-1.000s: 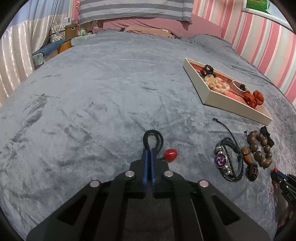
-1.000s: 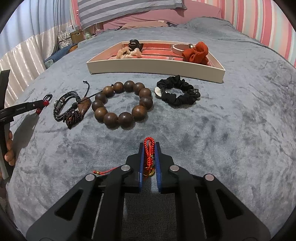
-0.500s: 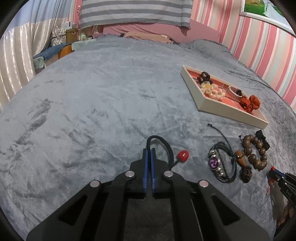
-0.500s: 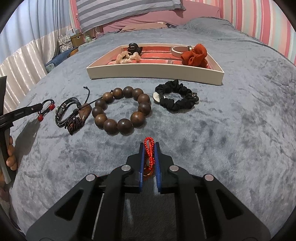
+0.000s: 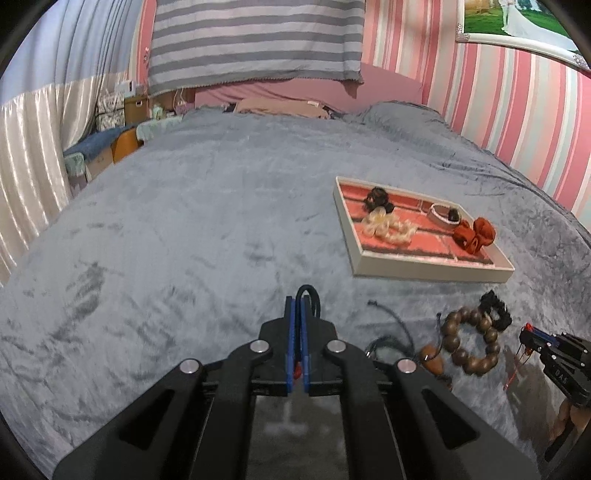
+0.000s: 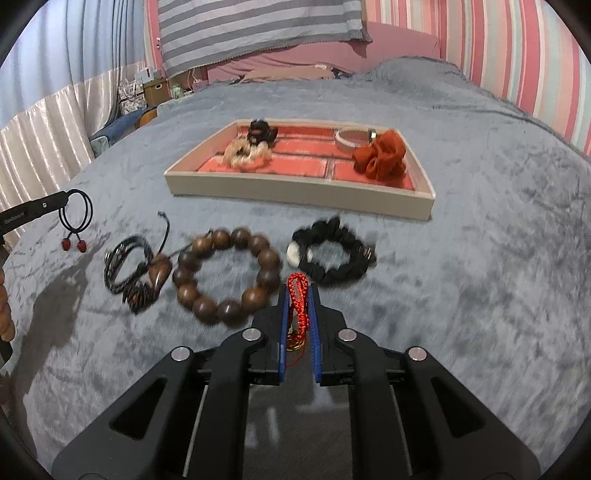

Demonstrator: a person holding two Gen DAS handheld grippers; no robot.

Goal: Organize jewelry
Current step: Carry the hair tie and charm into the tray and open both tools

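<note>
Jewelry is seen spread over a grey plush bedspread, with both handheld grippers closed on pieces lifted clear of it. A black elastic hair tie is pinched between the closed jaws of the left gripper; in the right wrist view its loop hangs from the tips above the blanket at the left edge, with two small red beads dangling beneath it. A red braided cord bracelet with a small gold ring at its lower end is clamped between the blue pads of the right gripper, whose jaws are shut on it. A cream-walled tray with a coral-red divided lining is set farther up the bed; a black hair clip, a pale cream scrunchie, a whitish bangle and a rust-red scrunchie are laid in its compartments. Between the tray and the grippers, three pieces are lined up on the blanket: a black braided cord bracelet with a brown pendant at the left, a dark wooden bead bracelet in the middle, and a black scrunchie at the right. A striped cloth is hung at the head of the bed, beside pink striped wallpaper.
</note>
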